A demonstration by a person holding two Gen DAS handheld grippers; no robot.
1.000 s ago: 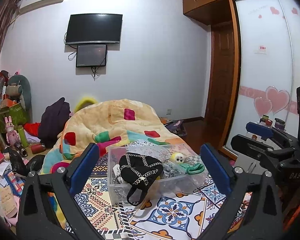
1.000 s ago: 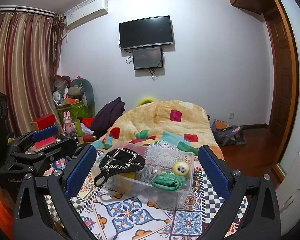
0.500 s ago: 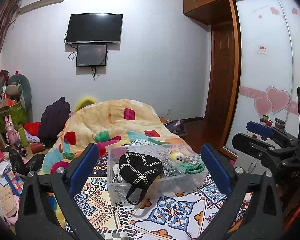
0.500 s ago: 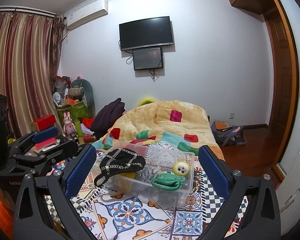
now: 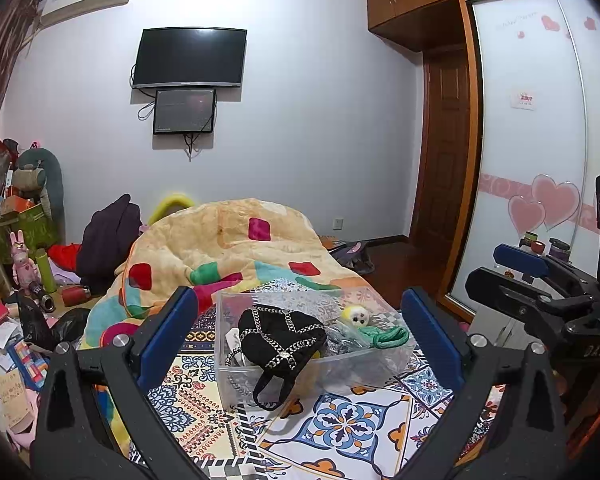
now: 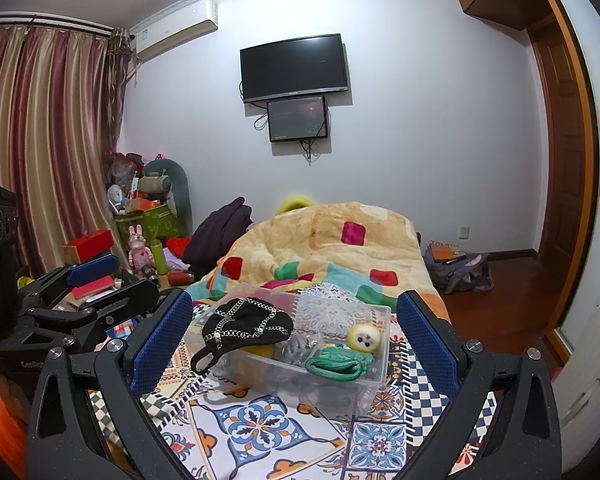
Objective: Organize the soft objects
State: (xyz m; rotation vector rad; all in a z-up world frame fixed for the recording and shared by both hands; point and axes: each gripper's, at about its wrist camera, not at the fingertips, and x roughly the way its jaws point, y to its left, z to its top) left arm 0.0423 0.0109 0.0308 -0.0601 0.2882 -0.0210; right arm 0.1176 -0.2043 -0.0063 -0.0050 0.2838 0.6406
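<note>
A clear plastic bin [image 5: 332,368] [image 6: 374,380] stands on a patterned sheet on the bed. A black cap with a silver chain [image 5: 280,334] [image 6: 246,326] drapes over its near-left rim. Inside lie a yellow plush face [image 5: 355,315] [image 6: 365,338], a green soft item [image 5: 388,336] [image 6: 334,364] and grey items. My left gripper [image 5: 298,320] is open and empty, held back from the bin. My right gripper [image 6: 294,324] is open and empty too. Each gripper shows at the side of the other's view: the right one [image 5: 540,304] and the left one [image 6: 80,304].
A rumpled yellow quilt with coloured patches [image 5: 236,248] [image 6: 332,240] lies behind the bin. Clutter, boxes and toys [image 6: 140,236] fill the floor at the left. A wardrobe with heart stickers [image 5: 540,160] stands at the right. A backpack [image 6: 458,270] lies on the wooden floor.
</note>
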